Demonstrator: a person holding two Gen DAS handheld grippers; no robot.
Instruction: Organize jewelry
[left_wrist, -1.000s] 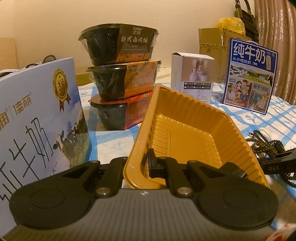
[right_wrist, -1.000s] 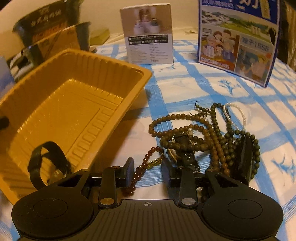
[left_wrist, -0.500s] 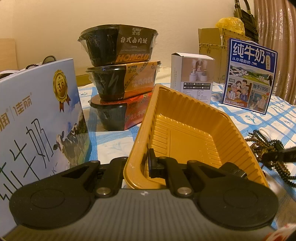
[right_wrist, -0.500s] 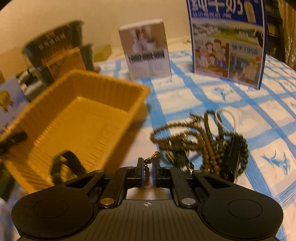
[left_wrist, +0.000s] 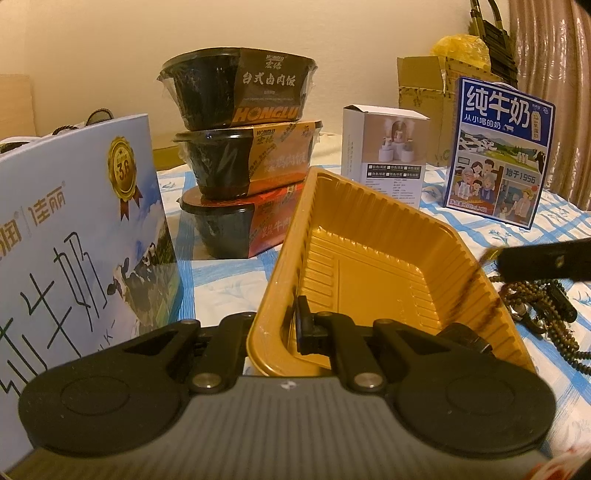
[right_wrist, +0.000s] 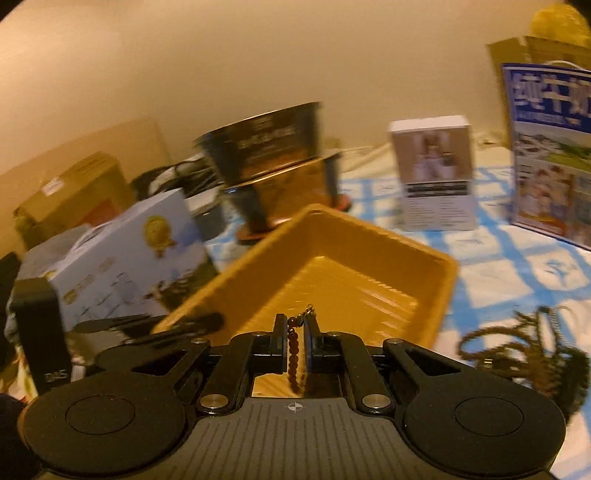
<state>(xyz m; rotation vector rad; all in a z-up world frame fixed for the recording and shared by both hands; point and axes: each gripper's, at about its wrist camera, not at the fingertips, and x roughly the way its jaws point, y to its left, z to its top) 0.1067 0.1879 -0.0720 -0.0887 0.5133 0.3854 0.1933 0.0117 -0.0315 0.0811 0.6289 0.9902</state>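
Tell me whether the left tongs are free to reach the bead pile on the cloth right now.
Probably not. The left tongs are shut on the near rim of the gold tray, and the bead pile lies beyond the tray's far side; they would have to let go first.

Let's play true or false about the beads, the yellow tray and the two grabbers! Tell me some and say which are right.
1. The right gripper is pinching a string of reddish-brown beads. True.
2. The left gripper hangs free and holds nothing. False: its fingers clamp the near rim of the tray.
3. Three food bowls stand stacked behind the tray. True.
4. All the jewelry is already in the tray. False: a pile of beads lies on the tablecloth right of it.
5. The held beads hang above the tray. True.
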